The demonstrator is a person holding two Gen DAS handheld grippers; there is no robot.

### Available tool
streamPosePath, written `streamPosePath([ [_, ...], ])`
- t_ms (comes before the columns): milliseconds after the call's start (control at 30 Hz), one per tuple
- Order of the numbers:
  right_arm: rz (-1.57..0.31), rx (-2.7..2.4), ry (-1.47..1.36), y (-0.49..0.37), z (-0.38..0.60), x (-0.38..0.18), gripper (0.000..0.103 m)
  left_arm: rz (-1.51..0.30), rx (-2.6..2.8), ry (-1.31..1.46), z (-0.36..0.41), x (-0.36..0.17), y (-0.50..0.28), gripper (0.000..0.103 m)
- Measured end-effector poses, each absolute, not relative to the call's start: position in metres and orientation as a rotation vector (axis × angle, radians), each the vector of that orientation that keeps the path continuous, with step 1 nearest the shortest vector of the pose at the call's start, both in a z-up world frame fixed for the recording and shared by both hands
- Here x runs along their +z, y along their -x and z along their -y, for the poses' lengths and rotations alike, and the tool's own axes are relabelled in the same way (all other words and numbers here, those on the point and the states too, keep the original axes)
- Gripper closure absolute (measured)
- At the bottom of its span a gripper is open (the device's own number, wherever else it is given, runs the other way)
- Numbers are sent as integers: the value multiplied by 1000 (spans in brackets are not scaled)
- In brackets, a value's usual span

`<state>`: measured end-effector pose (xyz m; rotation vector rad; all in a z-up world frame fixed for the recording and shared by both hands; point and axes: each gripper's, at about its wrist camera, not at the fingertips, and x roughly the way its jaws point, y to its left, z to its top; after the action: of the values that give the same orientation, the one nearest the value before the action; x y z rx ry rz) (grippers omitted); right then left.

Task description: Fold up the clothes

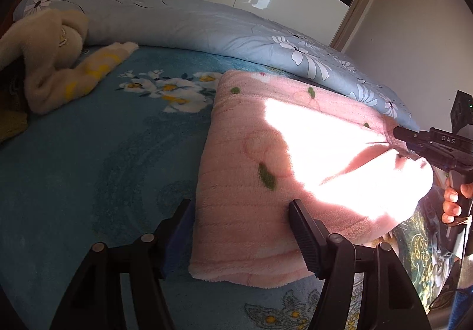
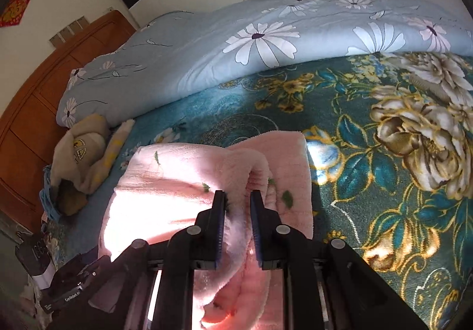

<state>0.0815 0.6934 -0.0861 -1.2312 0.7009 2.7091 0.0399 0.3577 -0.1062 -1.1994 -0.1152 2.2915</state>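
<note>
A folded fleece garment (image 1: 266, 170) is laid on the bedspread (image 1: 88, 167), with a rolled quilt (image 1: 183, 22) lying behind it along the far side of the bed. To the left of the garment, well apart from it, a heap of plush clothing (image 1: 56, 61) is found against the quilt's end. The wooden headboard (image 2: 38, 99) is seen behind that heap.

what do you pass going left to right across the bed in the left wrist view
cream fleece garment → white flowers printed on the blue bedspread → folded pink fleece → right gripper at the fleece's far right edge
</note>
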Motion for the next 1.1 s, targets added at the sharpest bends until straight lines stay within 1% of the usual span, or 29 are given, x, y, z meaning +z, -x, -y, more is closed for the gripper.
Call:
streamPosePath([
  [67, -728, 2732, 1240, -94, -695, -83, 49, 132, 2288, 1204, -356, -107, -39, 33],
  [133, -824, 2732, 1284, -104, -696, -91, 44, 149, 2284, 1212, -355, -109, -38, 33],
  [267, -1026, 2710, 1336, -112, -698, -113, 41, 144, 2288, 1219, -356, -106, -40, 33],
  [367, -1116, 2662, 1358, -107, -702, -128, 41, 134, 2290, 1219, -356, -105, -41, 33],
  [500, -1275, 2609, 1319, -100, -710, -143, 41, 138, 2285, 1231, -356, -107, -42, 33],
  [533, -1304, 2598, 1313, -97, -710, -145, 41, 143, 2286, 1233, -356, -107, -42, 33],
  [600, -1305, 2600, 1309, -90, -707, -144, 41, 148, 2286, 1236, -355, -107, -42, 33],
  [633, -1290, 2614, 1300, -89, -704, -141, 41, 144, 2286, 1235, -355, -107, -43, 33],
  [700, -1246, 2651, 1266, -87, -699, -131, 49, 136, 2289, 1235, -354, -106, -43, 33],
  [733, -1210, 2668, 1253, -86, -697, -126, 64, 138, 2290, 1234, -354, -106, -44, 33],
  [767, -1174, 2683, 1243, -85, -695, -120, 74, 144, 2288, 1235, -353, -106, -43, 33],
  [833, -1106, 2720, 1241, -83, -690, -108, 78, 155, 2286, 1231, -351, -104, -43, 33],
  [1000, -884, 2897, 1153, -88, -684, -62, 79, 153, 2275, 1185, -353, -96, -46, 33],
  [1067, -878, 2871, 1136, -87, -696, -58, 79, 161, 2262, 1180, -353, -95, -47, 33],
  [1100, -906, 2842, 1142, -87, -704, -63, 79, 165, 2255, 1178, -354, -95, -47, 33],
])
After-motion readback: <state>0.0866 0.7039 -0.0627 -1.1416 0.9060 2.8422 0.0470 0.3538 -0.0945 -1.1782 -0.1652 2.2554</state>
